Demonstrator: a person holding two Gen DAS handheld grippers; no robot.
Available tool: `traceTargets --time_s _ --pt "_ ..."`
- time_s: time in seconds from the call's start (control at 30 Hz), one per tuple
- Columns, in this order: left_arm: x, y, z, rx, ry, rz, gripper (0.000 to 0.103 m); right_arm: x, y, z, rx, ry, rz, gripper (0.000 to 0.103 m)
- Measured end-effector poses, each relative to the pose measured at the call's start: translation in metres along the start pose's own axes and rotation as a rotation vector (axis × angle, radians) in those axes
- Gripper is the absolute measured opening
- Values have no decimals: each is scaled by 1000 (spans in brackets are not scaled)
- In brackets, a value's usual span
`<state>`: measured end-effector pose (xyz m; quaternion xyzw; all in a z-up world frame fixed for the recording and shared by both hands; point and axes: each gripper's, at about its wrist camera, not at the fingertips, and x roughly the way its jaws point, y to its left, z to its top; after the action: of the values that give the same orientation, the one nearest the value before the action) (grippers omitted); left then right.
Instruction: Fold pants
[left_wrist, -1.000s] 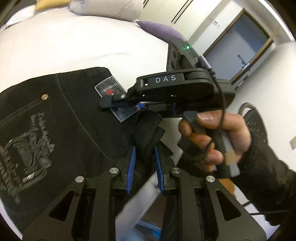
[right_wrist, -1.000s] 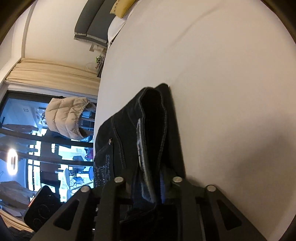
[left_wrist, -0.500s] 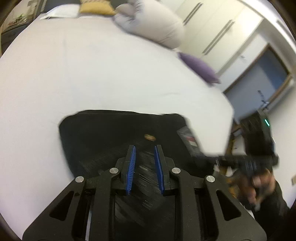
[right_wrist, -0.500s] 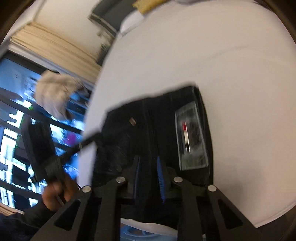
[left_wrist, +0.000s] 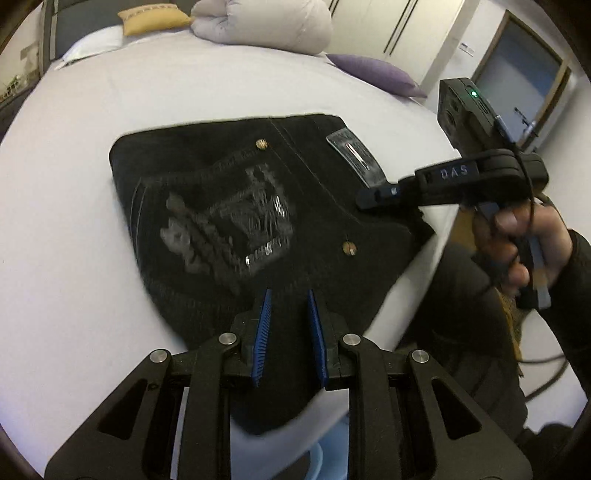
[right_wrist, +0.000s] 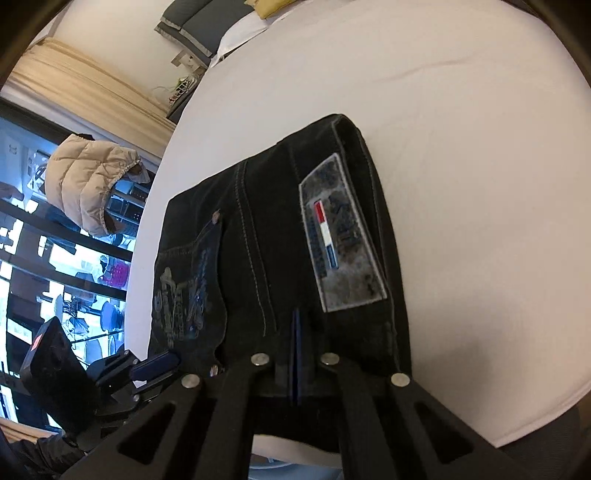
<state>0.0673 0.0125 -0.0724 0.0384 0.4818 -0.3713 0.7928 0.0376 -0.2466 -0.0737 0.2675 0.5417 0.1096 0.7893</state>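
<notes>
The black pants (left_wrist: 221, 192) lie folded flat near the front edge of the white bed (left_wrist: 74, 221), back pocket embroidery and grey waistband patch (left_wrist: 354, 158) facing up. My left gripper (left_wrist: 290, 295) hovers over their near edge. Its blue pads stand a little apart, and only the fabric below shows in the gap. A hand (left_wrist: 517, 236) holds my right gripper (left_wrist: 364, 197) shut above the pants' right edge, beside the patch. In the right wrist view the pants (right_wrist: 266, 229) fill the middle, the right gripper (right_wrist: 295, 314) has its pads pressed together with nothing between, and the left gripper (right_wrist: 173, 360) sits at the near left corner.
A yellow cushion (left_wrist: 155, 18), a grey bundled duvet (left_wrist: 266, 22) and a purple pillow (left_wrist: 373, 74) lie at the bed's far side. A beige puffer jacket (right_wrist: 88, 184) hangs by the window. The bed's edge drops away just under both grippers.
A second ago both grippers had pants cloth between their pads. Now the pants lie flat, both grippers have drawn back above them, and the right jaws have closed fully.
</notes>
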Motion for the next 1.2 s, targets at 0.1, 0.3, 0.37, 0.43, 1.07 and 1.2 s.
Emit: traceTargets --time_s 0.1,0.3,0.37,0.43,1.07,1.2 --pt "6 -1 -9 -9 -9 -24 20 1 -3 -5 21 -7 25 0" --pt "-22 7 5 -111 -47 -50 20 -33 12 -5 30 -109 60 58" --pt "-42 27 11 -183 -114 -42 21 -53 16 -1 4 -188 65 70" --pt "-51 50 16 -257 -141 -28 60 -64 8 9 -1 -219 70 70" --pt "24 124 46 -533 83 -216 47 28 -51 61 177 12 171 36" --pt "22 126 46 -526 84 -218 35 24 -38 59 120 -1 100 27"
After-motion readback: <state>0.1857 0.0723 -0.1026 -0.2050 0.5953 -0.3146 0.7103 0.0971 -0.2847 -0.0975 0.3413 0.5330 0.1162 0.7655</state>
